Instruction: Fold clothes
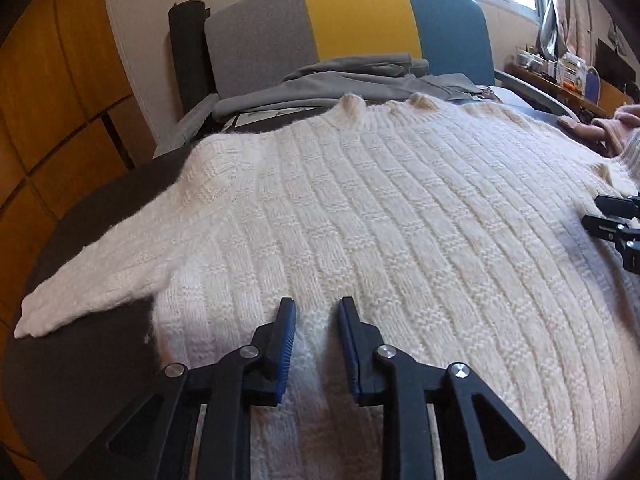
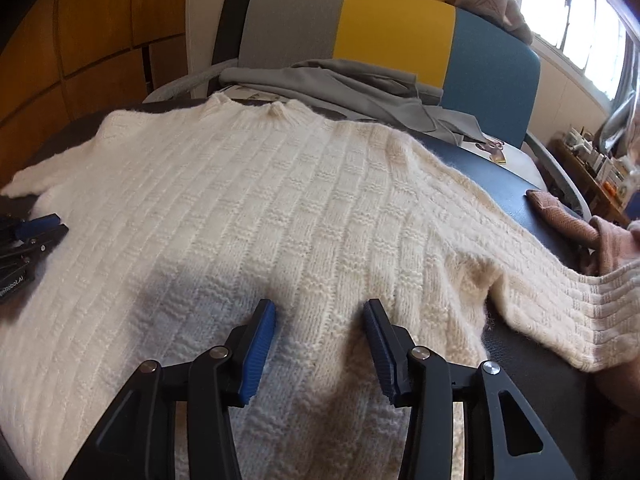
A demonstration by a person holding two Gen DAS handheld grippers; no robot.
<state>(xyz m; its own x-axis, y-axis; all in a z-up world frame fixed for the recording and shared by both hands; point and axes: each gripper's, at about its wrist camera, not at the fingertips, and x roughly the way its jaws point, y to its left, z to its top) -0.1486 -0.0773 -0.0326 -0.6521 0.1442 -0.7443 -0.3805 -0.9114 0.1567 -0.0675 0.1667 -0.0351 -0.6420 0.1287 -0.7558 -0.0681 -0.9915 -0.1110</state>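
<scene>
A cream knitted sweater (image 1: 360,208) lies spread flat on a dark surface, collar far from me, one sleeve (image 1: 92,272) stretched out to the left. It also shows in the right wrist view (image 2: 280,208), its other sleeve (image 2: 560,304) running off to the right. My left gripper (image 1: 317,308) is open, its blue pads over the sweater's lower left part, holding nothing. My right gripper (image 2: 320,312) is open over the lower right part, holding nothing. The right gripper also shows at the right edge of the left wrist view (image 1: 616,224), and the left gripper at the left edge of the right wrist view (image 2: 32,236).
A grey garment (image 1: 344,80) lies bunched behind the sweater against a grey, yellow and blue backrest (image 1: 360,20). A pink knit item (image 2: 580,228) lies at the right. Wooden cupboards (image 1: 52,100) stand left. A cluttered shelf (image 1: 560,76) and a window stand far right.
</scene>
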